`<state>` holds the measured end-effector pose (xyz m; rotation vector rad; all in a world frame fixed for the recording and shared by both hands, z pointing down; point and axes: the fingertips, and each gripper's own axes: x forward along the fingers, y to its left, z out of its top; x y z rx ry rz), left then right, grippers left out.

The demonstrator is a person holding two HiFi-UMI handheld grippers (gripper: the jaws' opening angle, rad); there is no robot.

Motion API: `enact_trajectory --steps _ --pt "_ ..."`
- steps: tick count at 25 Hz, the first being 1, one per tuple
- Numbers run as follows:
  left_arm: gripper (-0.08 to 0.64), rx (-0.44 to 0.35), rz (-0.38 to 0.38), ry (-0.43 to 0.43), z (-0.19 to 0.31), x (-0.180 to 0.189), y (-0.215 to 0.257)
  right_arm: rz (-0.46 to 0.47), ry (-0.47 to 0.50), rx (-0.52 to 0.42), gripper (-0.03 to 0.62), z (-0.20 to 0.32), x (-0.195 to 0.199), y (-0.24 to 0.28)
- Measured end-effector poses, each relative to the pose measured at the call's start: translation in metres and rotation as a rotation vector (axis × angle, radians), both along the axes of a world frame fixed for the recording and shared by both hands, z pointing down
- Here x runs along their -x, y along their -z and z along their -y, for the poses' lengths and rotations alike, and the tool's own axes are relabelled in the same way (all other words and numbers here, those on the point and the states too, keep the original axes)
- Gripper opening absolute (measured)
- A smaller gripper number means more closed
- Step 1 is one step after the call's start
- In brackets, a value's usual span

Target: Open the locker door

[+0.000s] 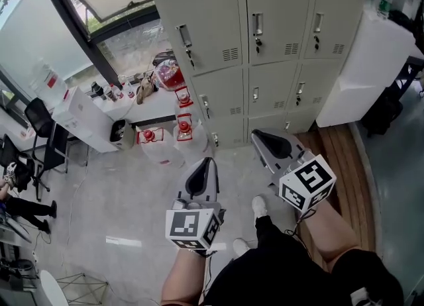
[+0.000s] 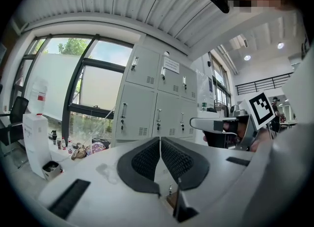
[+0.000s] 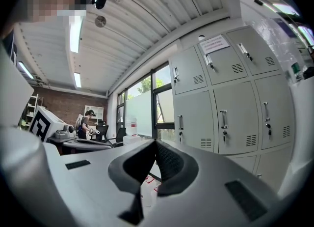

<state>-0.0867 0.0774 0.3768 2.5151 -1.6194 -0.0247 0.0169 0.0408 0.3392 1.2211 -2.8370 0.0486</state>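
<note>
Pale flooring [image 1: 126,192] is separating both grippers from the lockers [image 1: 218,93] ahead, where every locker door [image 1: 275,6] is sitting shut with its handle [image 1: 257,24] running upright, the right gripper [image 1: 257,135] lying nearer than the left gripper [image 1: 209,161], each with jaws pressed together on nothing.

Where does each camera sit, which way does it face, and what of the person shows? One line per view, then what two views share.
Head view: on the head, steeply down at floor and lockers; shows left gripper, right gripper, forearms.
Left gripper view: on that gripper, along its shut jaws toward lockers; right gripper shows at right.
Right gripper view: on that gripper, along its shut jaws toward lockers; left gripper at left.
Shared: both gripper views see lockers.
</note>
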Motion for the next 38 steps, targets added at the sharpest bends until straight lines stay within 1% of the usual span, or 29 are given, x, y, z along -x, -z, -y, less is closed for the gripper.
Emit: enact_trajectory --steps 11,14,17,21,29,33,38 --pt "0.023 -0.008 0.005 0.100 0.089 0.015 0.004 0.001 0.090 0.019 0.054 0.098 0.015 -0.003" --pt "0.023 0.001 0.004 0.124 0.116 0.018 0.003 0.004 0.109 0.023 0.054 0.128 0.018 -0.005" --pt "0.023 0.027 0.005 0.146 0.142 0.021 0.000 0.013 0.125 0.029 0.054 0.158 0.020 -0.007" --pt "0.023 -0.003 0.024 0.175 0.176 0.025 0.001 0.018 0.142 0.041 0.054 0.192 0.021 -0.012" --pt "0.023 0.001 0.037 0.224 0.234 0.025 0.005 0.016 0.180 0.051 0.054 0.243 0.015 -0.014" --pt "0.023 -0.008 0.038 0.257 0.257 0.027 0.012 0.017 0.202 0.056 0.054 0.259 0.011 -0.015" --pt "0.023 -0.018 0.040 0.286 0.278 0.030 0.019 0.034 0.207 0.064 0.054 0.273 0.006 -0.017"
